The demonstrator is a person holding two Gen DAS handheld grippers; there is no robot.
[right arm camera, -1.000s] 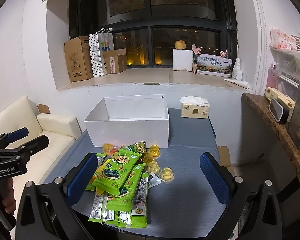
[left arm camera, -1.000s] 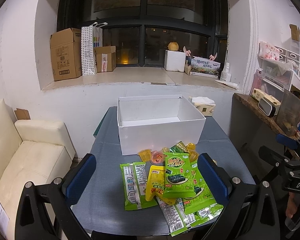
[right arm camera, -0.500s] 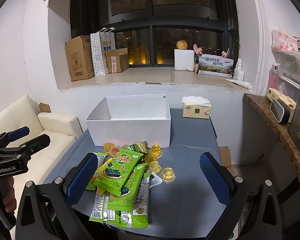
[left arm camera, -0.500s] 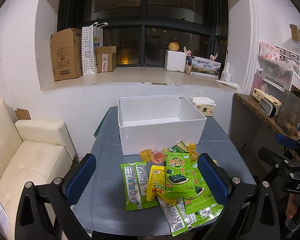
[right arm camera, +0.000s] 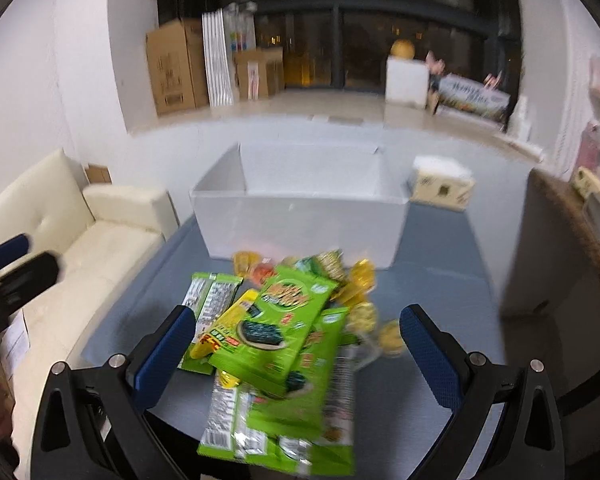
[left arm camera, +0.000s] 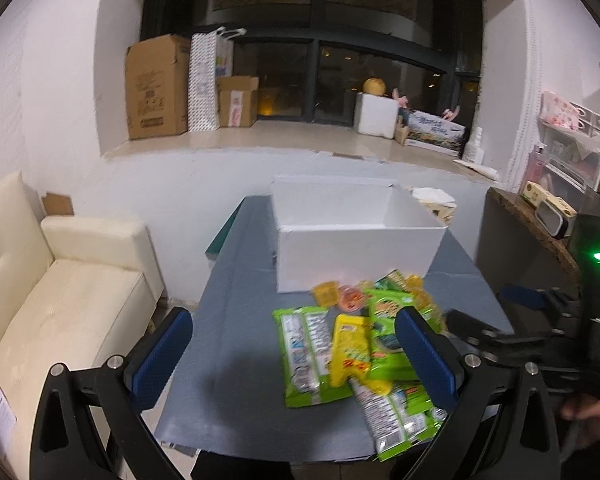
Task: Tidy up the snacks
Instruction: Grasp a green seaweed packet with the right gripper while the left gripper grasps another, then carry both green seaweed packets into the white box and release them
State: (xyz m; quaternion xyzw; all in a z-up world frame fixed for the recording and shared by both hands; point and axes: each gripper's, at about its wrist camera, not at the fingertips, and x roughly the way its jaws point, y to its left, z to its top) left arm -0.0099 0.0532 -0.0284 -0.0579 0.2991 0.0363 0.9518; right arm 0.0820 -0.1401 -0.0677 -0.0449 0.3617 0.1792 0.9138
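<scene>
Both jaws stand wide open, nothing between them. The left gripper hovers over the near-left part of the grey table; the right gripper hangs over the snack pile itself.

What's changed vs. a second ago: both cameras have dropped and pushed in toward the pile. The frames are motion-blurred now (they were crisp before), and the packets fill far more of the right wrist view. The left gripper has also swung left, so the pile now sits toward its right finger instead of centred. The snacks themselves haven't moved, and the white box looks empty as before.

Layout: the green seaweed packet lies on top, tilted, resting on a yellow packet and more green packets beneath. A green twin-pack lies flat at the pile's left edge. Small jelly cups — yellow and orange — are scattered between the pile and the box front, some touching the packets. A tissue box sits beside the white box, to its right.

My read: this is the approach for the first pick, prob. by the right gripper, since the top seaweed packet lies about between its fingers. Nothing is sorted yet — task is at its very start. The top packet is flat and slippery-looking, so an edge pinch may drag its neighbours.
</scene>
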